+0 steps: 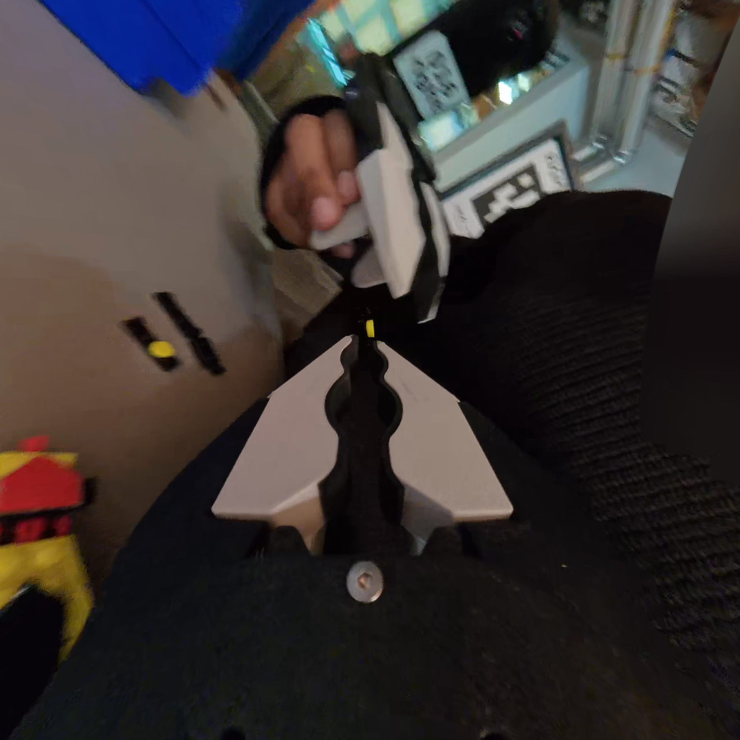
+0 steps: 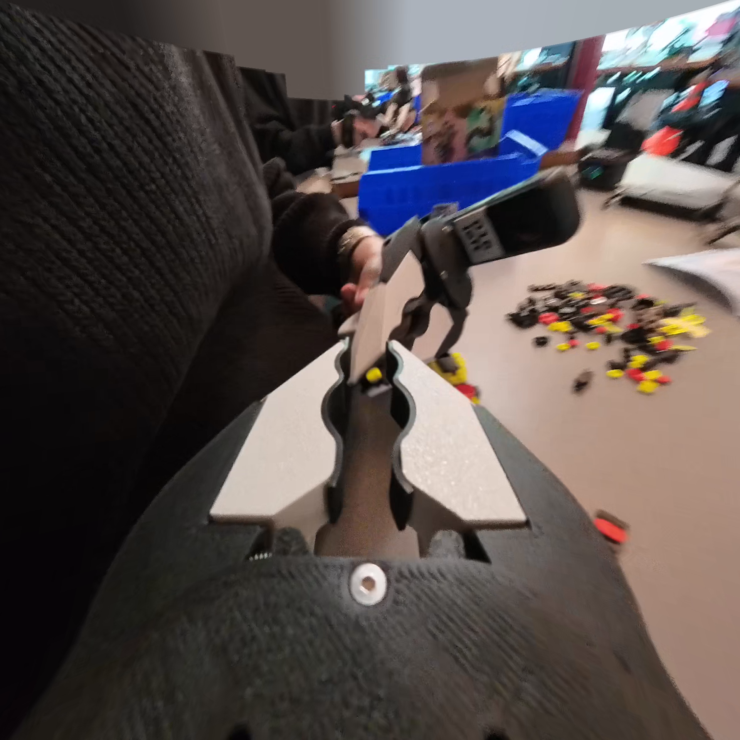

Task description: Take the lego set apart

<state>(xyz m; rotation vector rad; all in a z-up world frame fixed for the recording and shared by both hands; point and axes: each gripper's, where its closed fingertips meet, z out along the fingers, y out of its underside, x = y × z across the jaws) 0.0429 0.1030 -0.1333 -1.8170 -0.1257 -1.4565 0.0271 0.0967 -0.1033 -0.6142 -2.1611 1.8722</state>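
My left gripper (image 1: 365, 340) is shut on a small black piece with a yellow stud (image 1: 370, 328), held in the air. My right gripper (image 2: 367, 352) meets it tip to tip and closes on the same piece (image 2: 373, 374). In the left wrist view the right gripper's fingers (image 1: 394, 224) come down from above, held by a hand (image 1: 308, 188). In the right wrist view one of the left gripper's fingers (image 2: 380, 312) lies between my right fingertips. The yellow and red lego model (image 1: 36, 500) sits on the table; it also shows behind my right finger (image 2: 452, 368).
Two black strips, one with a yellow stud (image 1: 160, 349), lie on the tan table (image 1: 80, 200). A pile of loose black, yellow and red pieces (image 2: 608, 324) lies to the right, a single red piece (image 2: 608, 524) nearer. A blue bin (image 2: 440, 180) stands at the back. A black knitted sleeve (image 2: 120, 200) fills the left. The tips of both grippers are at nearly the same place.
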